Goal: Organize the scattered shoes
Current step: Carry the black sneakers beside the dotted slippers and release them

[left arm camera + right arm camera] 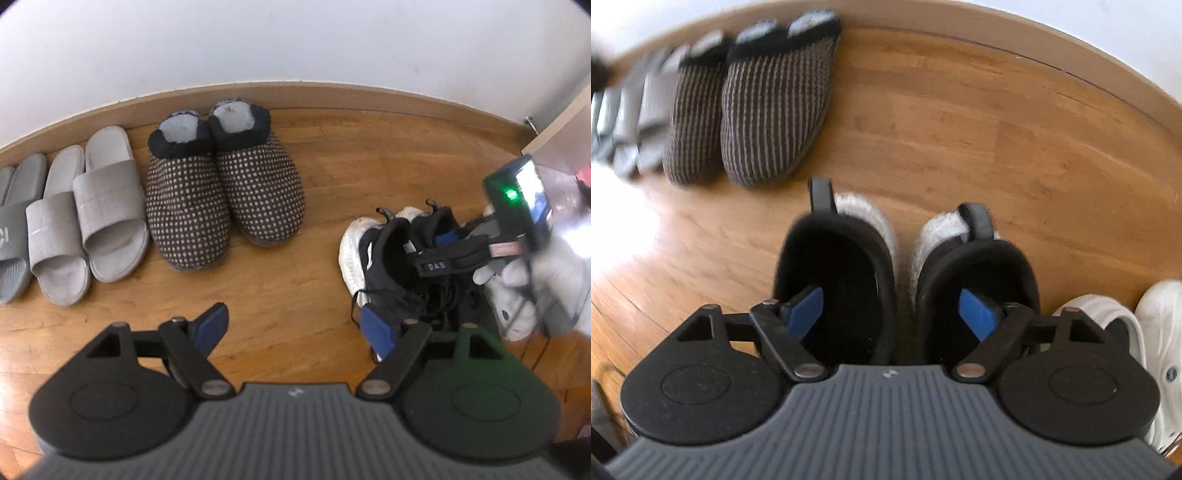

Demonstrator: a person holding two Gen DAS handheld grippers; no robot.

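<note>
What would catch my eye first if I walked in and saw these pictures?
Probably the black sneakers with white soles, standing side by side on the wooden floor, with the right hand-held gripper open, one blue finger inside each shoe. Next, the tidy row along the wall: polka-dot slippers beside grey slides.

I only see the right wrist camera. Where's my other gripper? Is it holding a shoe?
Observer: No. The left gripper has its jaws open and empty, over bare floor between the dotted slippers and the black sneakers.
Operator: Dotted? They look stripy to me!
Observer: That's blur. The left wrist view shows dots, and the pair sits side by side, heels toward the wall.
Operator: What's at the far end of the row?
Observer: Past the light grey slides lies a darker grey slide with white lettering on its strap.
</note>
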